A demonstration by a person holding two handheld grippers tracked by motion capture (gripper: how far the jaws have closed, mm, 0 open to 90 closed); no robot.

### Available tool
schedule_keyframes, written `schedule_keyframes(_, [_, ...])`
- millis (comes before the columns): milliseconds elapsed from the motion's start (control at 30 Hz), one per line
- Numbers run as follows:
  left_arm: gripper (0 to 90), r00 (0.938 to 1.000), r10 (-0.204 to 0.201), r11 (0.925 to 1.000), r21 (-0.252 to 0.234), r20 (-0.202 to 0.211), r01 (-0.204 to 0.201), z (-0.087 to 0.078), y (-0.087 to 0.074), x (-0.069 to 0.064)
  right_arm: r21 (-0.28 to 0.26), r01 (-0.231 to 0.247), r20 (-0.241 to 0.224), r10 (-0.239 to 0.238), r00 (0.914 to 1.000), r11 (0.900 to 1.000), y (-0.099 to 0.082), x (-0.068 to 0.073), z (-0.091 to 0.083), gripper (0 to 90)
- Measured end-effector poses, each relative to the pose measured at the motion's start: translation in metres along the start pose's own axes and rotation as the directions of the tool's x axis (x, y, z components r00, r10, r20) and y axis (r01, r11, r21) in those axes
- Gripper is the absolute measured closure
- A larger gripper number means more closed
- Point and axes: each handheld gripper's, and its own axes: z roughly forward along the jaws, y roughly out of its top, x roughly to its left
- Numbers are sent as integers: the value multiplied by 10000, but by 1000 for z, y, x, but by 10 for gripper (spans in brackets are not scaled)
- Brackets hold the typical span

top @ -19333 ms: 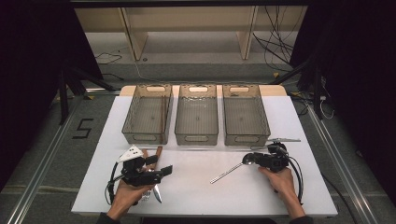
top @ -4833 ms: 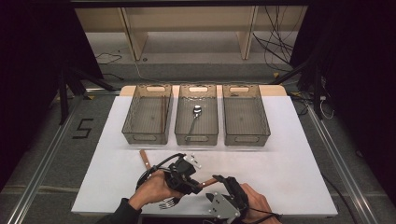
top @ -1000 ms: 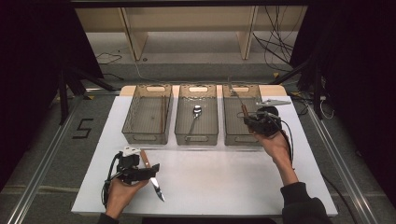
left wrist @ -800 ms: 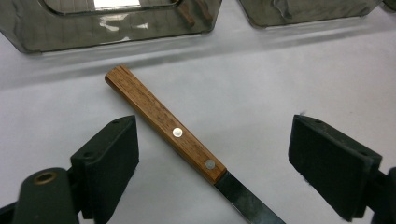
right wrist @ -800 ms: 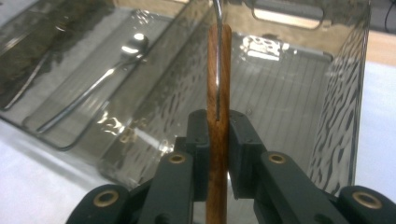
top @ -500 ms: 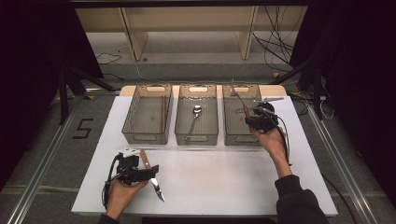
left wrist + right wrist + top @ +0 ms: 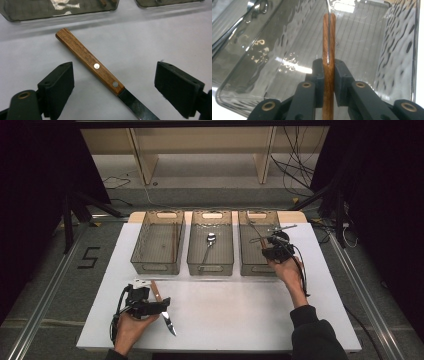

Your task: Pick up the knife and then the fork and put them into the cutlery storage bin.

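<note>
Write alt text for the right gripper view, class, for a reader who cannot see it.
The right gripper is clamped on a wooden-handled utensil, whose handle stands upright between the black jaws with a metal strip along its edge. Behind it lies the ribbed floor of a clear grey plastic bin.

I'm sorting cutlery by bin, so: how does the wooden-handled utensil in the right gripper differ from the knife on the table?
The wooden-handled utensil is clamped between the right gripper jaws, raised over the right bin; the knife lies flat on the white table, ungripped, between the open jaws of the left gripper. The utensil shows its handle edge-on; the knife shows its broad riveted face. Both have brown wooden handles.
</note>
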Motion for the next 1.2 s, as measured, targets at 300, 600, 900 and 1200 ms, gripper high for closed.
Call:
schedule_keyframes(300, [159,10000,-51,10000,-30,15,51,0,0,0,-200,-77,-573,65,9983,9998,0,2,-5,578])
schedule_keyframes(600, [159,9999,-134,9999,-13,-75,134,2,-1,1,-1438,575,-1135,-742,9908,9879,-11,20,-40,419])
schedule_keyframes(900, [160,9998,-113,9999,93,-145,115,4,-1,2,-2481,1472,-1632,-1911,9679,9575,-44,53,-71,352])
schedule_keyframes(1200, [161,9991,98,9995,287,-409,-86,4,0,-1,-3402,1543,-2611,-2509,9322,9276,-90,63,-88,312])
